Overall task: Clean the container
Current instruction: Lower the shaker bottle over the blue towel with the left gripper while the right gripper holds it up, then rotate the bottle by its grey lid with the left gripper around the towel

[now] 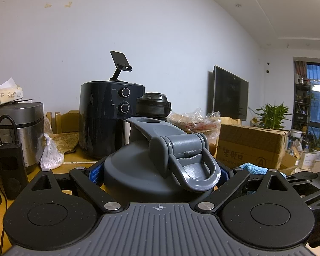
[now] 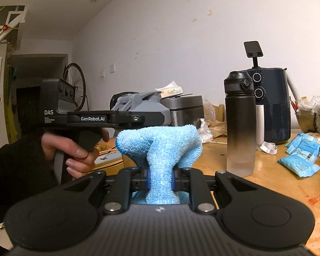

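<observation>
The grey container (image 1: 138,170), with a flip-cap lid and a loop handle, fills the middle of the left wrist view. My left gripper (image 1: 160,177) is shut on it, blue pads pressed against both sides just below the lid. In the right wrist view this left gripper (image 2: 136,118) is held level by a person's hand (image 2: 74,149), with the container's lid (image 2: 147,106) sticking up above the fingers. My right gripper (image 2: 160,181) is shut on a bunched light-blue microfibre cloth (image 2: 160,145), which sits just below and to the right of the container. The cloth (image 1: 253,167) also peeks in beside the left gripper.
On the wooden table (image 2: 266,181) stand a black-to-clear water bottle (image 2: 241,123), a dark air fryer (image 2: 273,106) and a rice cooker (image 2: 185,108). Blue packets (image 2: 300,157) lie at the right. A cardboard box (image 1: 249,147) and a black handheld device with a cable loop (image 1: 10,168) flank the left gripper.
</observation>
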A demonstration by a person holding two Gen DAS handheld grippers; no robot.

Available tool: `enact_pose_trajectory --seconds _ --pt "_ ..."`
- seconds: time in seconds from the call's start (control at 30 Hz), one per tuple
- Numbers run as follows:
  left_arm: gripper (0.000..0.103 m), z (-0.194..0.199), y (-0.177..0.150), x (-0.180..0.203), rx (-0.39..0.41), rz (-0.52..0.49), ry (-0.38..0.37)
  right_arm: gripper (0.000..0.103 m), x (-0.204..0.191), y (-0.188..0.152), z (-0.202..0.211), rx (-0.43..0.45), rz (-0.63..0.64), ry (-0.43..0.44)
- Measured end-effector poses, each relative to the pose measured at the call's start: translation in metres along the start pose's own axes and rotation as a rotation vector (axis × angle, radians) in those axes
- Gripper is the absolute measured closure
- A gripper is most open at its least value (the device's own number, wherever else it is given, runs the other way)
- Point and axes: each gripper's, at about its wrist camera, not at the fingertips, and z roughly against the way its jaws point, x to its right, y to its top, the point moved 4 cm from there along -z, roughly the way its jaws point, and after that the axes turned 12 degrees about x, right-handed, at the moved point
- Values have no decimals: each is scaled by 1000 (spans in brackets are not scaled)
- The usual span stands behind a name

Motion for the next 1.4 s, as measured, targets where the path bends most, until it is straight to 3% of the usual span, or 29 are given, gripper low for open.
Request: enact_pose_trajectory --seconds 0.53,1.4 --pt "0 -1 1 16 15 -67 111 89 2 -5 3 -7 -7 -5" --pt "0 -10 7 56 92 -105 642 89 13 -11 15 -12 -25 -63"
